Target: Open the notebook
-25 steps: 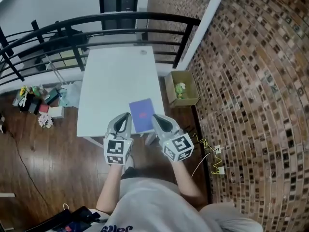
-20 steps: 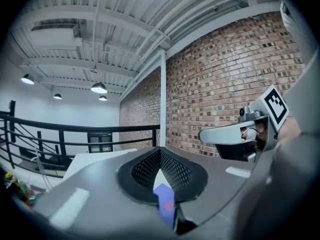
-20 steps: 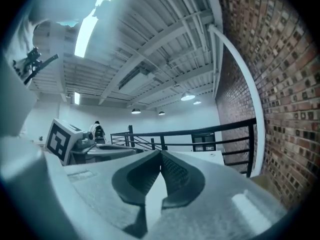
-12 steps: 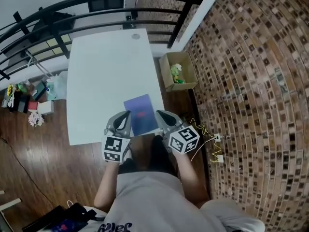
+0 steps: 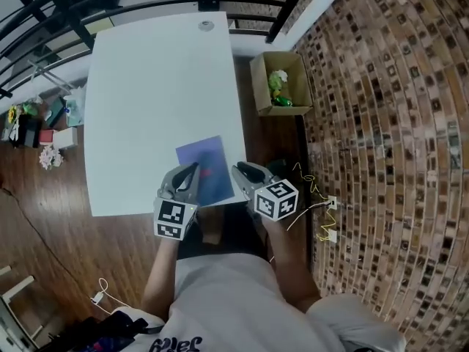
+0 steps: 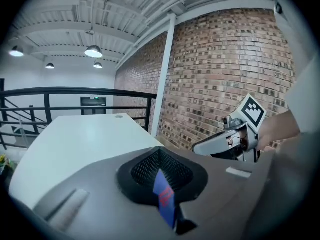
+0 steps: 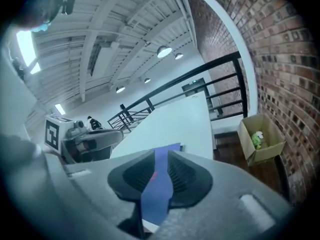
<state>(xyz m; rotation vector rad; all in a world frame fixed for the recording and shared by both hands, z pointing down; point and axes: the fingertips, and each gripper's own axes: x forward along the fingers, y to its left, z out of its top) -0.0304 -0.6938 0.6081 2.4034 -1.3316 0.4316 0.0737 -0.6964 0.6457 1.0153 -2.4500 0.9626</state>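
Note:
A blue notebook (image 5: pixel 204 160) with a small red mark lies closed near the front right corner of the white table (image 5: pixel 154 86). My left gripper (image 5: pixel 192 170) hovers at the notebook's near left edge. Its jaws meet at the tips, and the notebook (image 6: pixel 165 198) shows only through the thin wedge below them. My right gripper (image 5: pixel 239 169) is at the near right edge. Its jaws are opening, with a narrow gap between the pads. The notebook (image 7: pixel 159 184) shows through that gap, and the pads press on nothing. Each gripper appears in the other's view: right gripper (image 6: pixel 202 145), left gripper (image 7: pixel 119 134).
A cardboard box (image 5: pixel 258 86) holding a green toy stands on the wooden floor right of the table, against the brick wall. Cables (image 5: pixel 322 211) lie by the wall. A black railing (image 5: pixel 44 13) runs behind the table. Small clutter (image 5: pixel 37 127) sits on the floor at left.
Both grippers have come down from above the table's front edge to the notebook's near end. The head camera has moved forward over the table.

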